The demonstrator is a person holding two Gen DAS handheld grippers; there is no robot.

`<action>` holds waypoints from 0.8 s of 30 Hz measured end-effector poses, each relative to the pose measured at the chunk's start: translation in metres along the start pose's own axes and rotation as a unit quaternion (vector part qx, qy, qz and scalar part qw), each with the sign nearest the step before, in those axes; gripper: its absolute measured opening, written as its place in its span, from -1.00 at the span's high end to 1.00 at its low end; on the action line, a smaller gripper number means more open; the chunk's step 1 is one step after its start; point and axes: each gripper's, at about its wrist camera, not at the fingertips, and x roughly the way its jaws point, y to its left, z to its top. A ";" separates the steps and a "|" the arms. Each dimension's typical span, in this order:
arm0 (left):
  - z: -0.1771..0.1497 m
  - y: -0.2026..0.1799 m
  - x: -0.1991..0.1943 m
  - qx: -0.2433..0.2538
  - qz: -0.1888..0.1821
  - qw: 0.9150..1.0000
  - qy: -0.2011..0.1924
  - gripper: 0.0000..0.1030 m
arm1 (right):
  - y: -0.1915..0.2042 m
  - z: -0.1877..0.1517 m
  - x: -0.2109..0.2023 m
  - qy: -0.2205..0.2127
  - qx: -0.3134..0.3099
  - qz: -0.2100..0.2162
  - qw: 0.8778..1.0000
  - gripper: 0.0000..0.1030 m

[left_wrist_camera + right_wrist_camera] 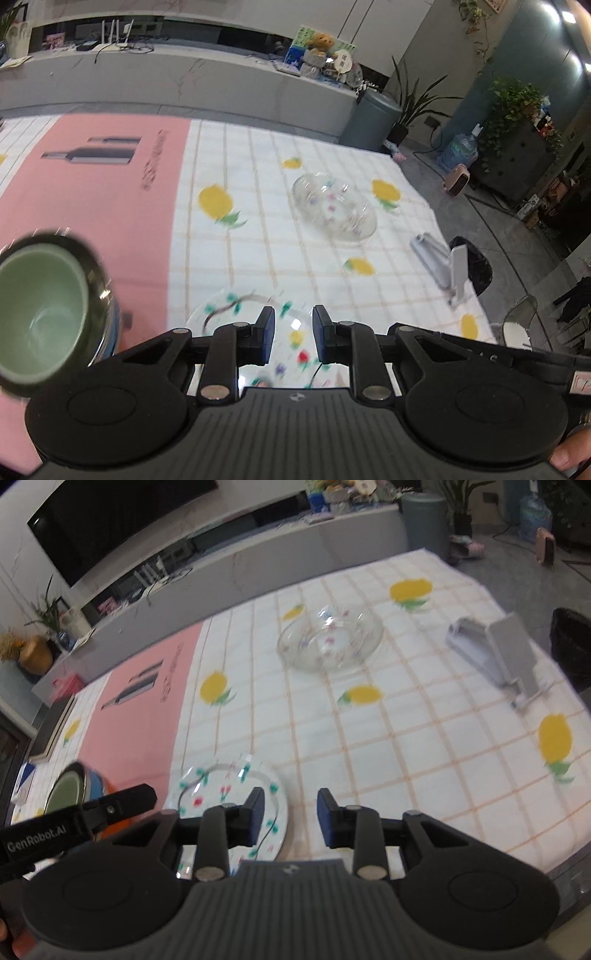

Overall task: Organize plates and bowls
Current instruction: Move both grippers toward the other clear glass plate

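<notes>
On the counter (424, 738) under its lemon-print checked cloth we count one clear glass bowl with small floral marks (330, 642) far out, one flat glass plate painted with cherries (225, 786) near us, and one green-lined bowl (40, 314) at left. Our left hand-held gripper (293, 338) and right hand-held gripper (290, 818) both hang parted and empty above the plate.

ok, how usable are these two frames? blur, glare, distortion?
Left wrist: motion blur smears the flowered plate and glass bowl; the green bowl is soft at the edge; fisheye bends the table edge. Right wrist: milder blur, plate pattern readable, small glare spots on the glass bowl, dim room.
</notes>
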 end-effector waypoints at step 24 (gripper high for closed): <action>0.098 -0.034 0.124 -0.008 0.009 1.000 0.002 0.45 | -0.091 0.108 0.081 -0.053 0.170 0.005 0.984 0.36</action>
